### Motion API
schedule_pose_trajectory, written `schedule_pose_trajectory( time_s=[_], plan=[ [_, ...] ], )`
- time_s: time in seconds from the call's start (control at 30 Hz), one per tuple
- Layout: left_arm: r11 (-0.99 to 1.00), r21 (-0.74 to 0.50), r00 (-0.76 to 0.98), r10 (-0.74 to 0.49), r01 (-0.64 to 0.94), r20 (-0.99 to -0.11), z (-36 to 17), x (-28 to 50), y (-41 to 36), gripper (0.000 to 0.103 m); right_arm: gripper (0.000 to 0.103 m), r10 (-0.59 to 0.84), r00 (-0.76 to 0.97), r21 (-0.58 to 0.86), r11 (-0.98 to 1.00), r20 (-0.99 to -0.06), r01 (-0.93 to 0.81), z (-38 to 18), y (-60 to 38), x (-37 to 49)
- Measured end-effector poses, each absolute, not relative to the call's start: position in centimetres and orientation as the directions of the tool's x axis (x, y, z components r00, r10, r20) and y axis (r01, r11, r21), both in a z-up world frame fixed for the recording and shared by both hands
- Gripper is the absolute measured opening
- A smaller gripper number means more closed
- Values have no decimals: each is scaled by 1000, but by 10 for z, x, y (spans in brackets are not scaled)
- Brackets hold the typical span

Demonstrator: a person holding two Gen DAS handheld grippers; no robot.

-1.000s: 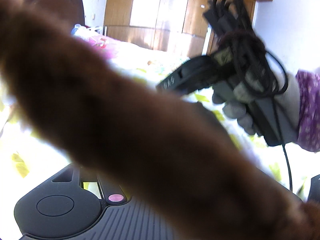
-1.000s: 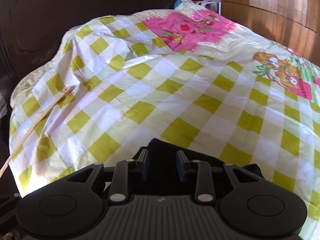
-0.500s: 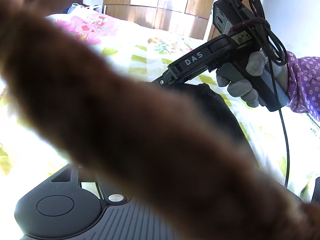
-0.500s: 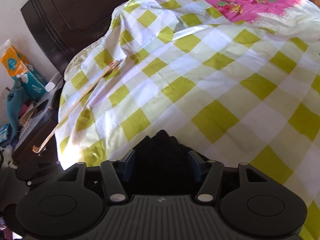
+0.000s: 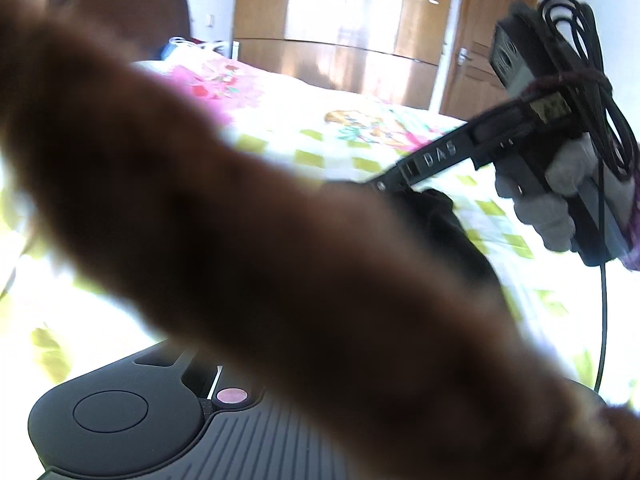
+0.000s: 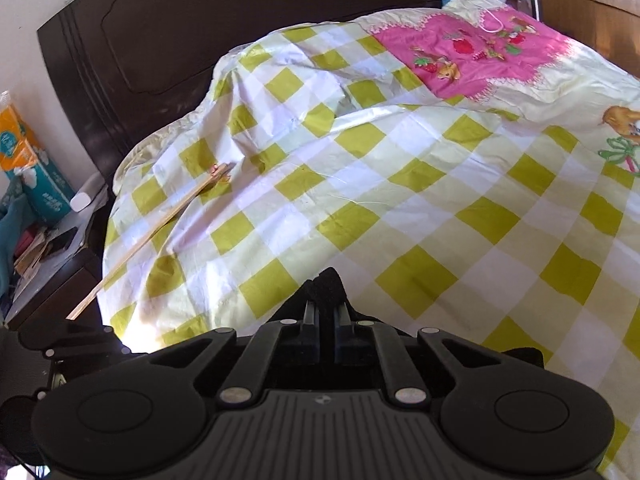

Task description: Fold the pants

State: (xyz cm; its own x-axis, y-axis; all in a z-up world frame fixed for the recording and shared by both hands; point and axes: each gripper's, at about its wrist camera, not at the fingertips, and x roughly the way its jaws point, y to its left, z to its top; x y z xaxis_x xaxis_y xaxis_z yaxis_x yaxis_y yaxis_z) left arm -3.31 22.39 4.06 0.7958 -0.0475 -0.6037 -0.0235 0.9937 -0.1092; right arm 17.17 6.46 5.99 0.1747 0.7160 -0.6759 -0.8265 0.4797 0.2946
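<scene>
Bed: a big bed [image 6: 400, 184] with a yellow and white checked sheet, and a pink picture patch near its far end, carried everything.
Pants: the dark pants [image 6: 326, 286] lay at the near edge of the bed, right under the right tool. In the left view the same dark cloth [image 5: 448, 224] sat on the sheet below the right tool's tip.
Right gripper: the right gripper [image 6: 326, 322] had just been closing. Its two fingers [image 6: 310, 320] were nearly together, pinching a small raised fold of the pants between them.
Right hand: a hand in a grey glove [image 5: 548, 208] held the right tool's handle, with black cable wound round the top of it.
Left gripper: the left gripper [image 5: 224, 384] was mostly hidden. Its jaws had just been closing and were together now. I could not tell from the picture if any cloth was between them.
Blurry thing: a big brown blurry shape [image 5: 240, 208] lay right across the left camera and hid most of that view. I could not tell what it was.
Stick: a long thin wooden stick [image 6: 160, 228] lay on the left side of the bed, its end hanging past the left edge.
Headboard: a dark wooden headboard [image 6: 168, 40] stood behind the bed.
</scene>
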Motion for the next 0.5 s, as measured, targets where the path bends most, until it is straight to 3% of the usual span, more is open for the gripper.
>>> schedule_pose_trajectory(
  time_s=[0.27,0.37,0.5],
  plan=[
    [994,-95,772,-14,-60,-636,20,-24,235,12,23,678,254,369,631,-690,-682,4,80,187],
    [992,-121,784,-58,-22,-617,35,-32,237,20,23,682,255,375,630,-685,-679,8,75,191],
    [993,-119,777,-80,6,-625,40,-39,229,49,23,688,267,392,641,-675,-660,11,69,192]
  ],
)
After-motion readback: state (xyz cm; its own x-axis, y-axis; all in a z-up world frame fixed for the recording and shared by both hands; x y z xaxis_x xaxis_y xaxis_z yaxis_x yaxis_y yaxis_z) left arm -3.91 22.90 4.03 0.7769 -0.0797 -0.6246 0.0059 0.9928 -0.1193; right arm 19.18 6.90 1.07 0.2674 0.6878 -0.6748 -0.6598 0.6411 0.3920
